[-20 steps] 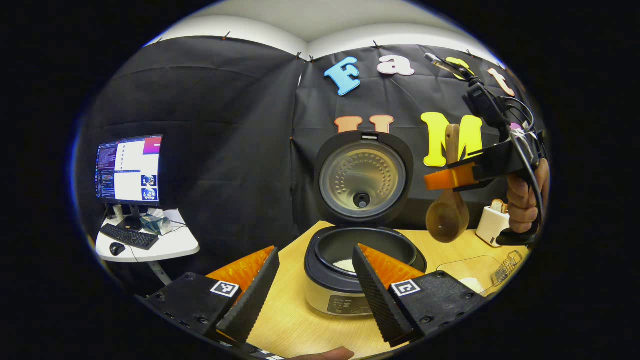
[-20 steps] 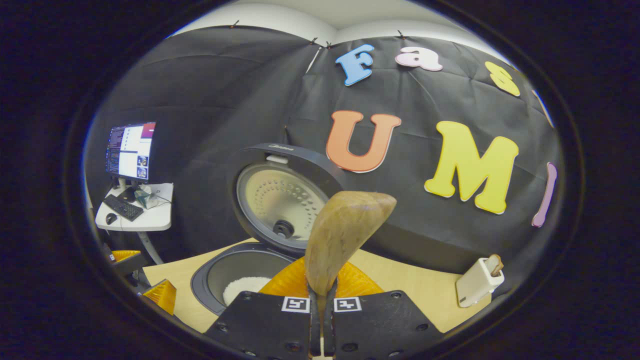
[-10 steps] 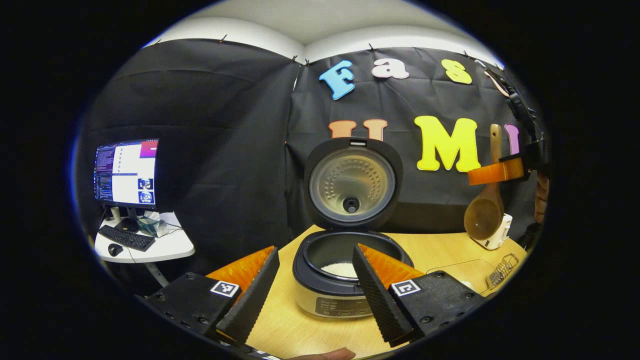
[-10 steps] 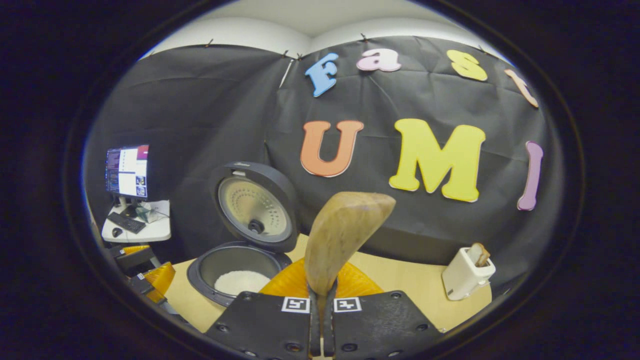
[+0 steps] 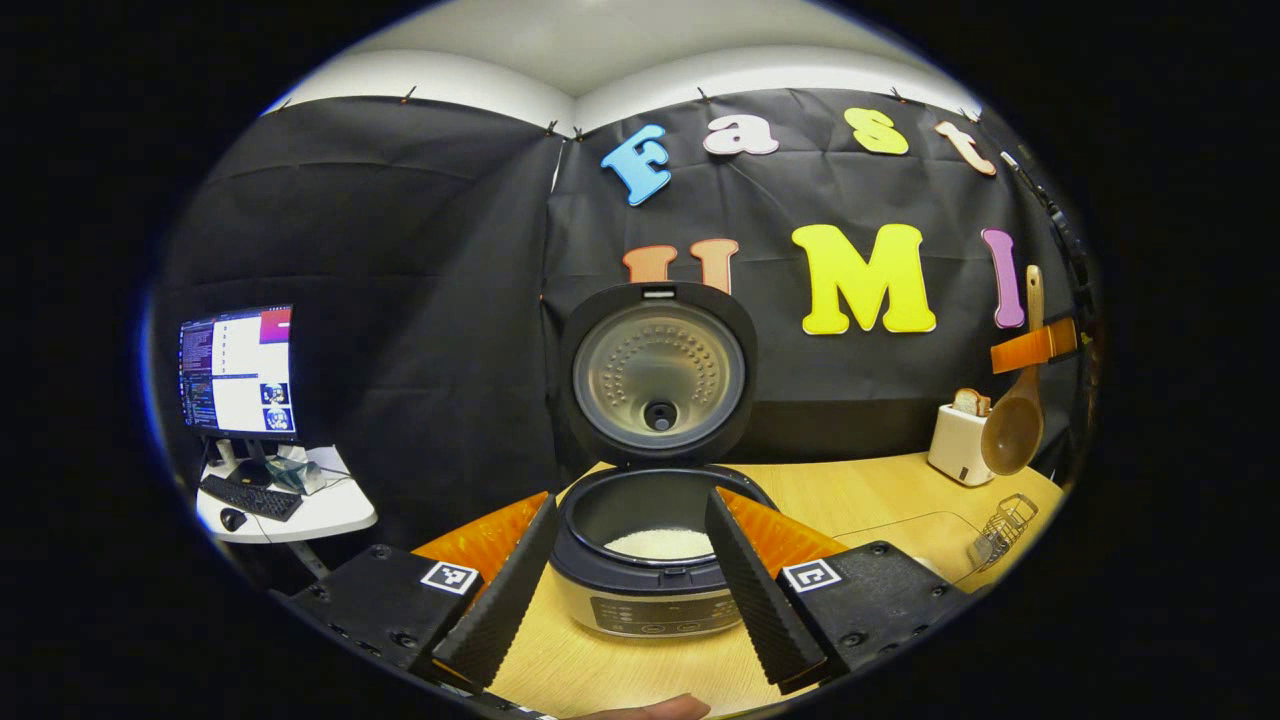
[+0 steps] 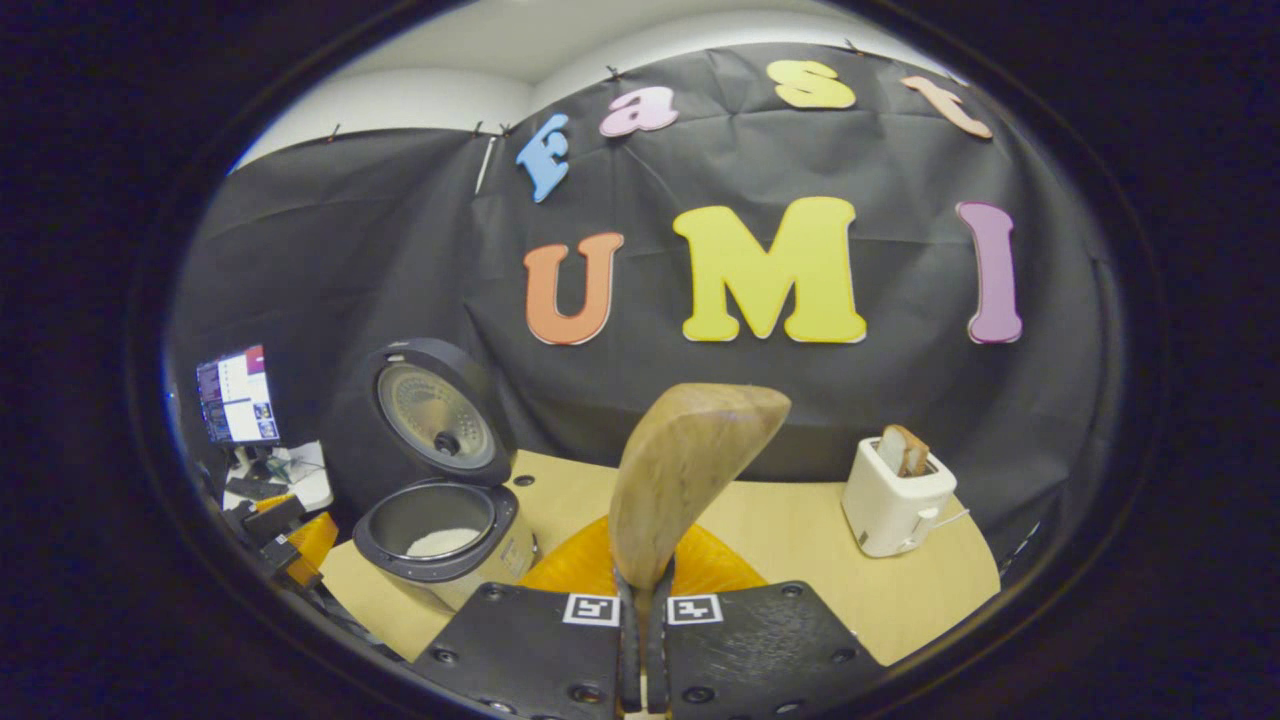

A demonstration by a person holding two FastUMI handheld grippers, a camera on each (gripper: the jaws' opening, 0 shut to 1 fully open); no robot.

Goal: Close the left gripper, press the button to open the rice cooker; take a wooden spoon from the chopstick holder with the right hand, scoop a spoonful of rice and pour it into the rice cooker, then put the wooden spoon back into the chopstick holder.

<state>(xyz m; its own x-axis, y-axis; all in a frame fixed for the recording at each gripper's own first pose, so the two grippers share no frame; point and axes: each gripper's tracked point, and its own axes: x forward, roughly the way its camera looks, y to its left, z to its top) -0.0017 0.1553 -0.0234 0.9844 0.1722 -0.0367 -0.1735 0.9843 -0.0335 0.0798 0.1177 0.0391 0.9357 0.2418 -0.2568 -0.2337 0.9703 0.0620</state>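
Note:
The rice cooker [image 5: 645, 590] stands open on the wooden table with its lid [image 5: 658, 375] upright and white rice [image 5: 660, 543] in the pot. My left gripper [image 5: 625, 595] is open just in front of it, its fingers framing the pot and holding nothing. My right gripper [image 6: 643, 590] is shut on the handle of the wooden spoon [image 6: 685, 480]. The left gripper view has that spoon [image 5: 1012, 432] at the far right, hanging bowl down above the wire chopstick holder [image 5: 1003, 528]. In the right gripper view the cooker [image 6: 440, 535] lies low on the left.
A white toaster [image 6: 895, 495] with bread stands at the back right of the table [image 6: 800, 540]. A clear container [image 5: 915, 530] lies beside the wire holder. A monitor [image 5: 238, 370] and keyboard sit on a small side table at the left.
My right gripper has carried the spoon to the right, away from the cooker and towards the toaster and the wire holder. The left gripper stays open by the cooker.

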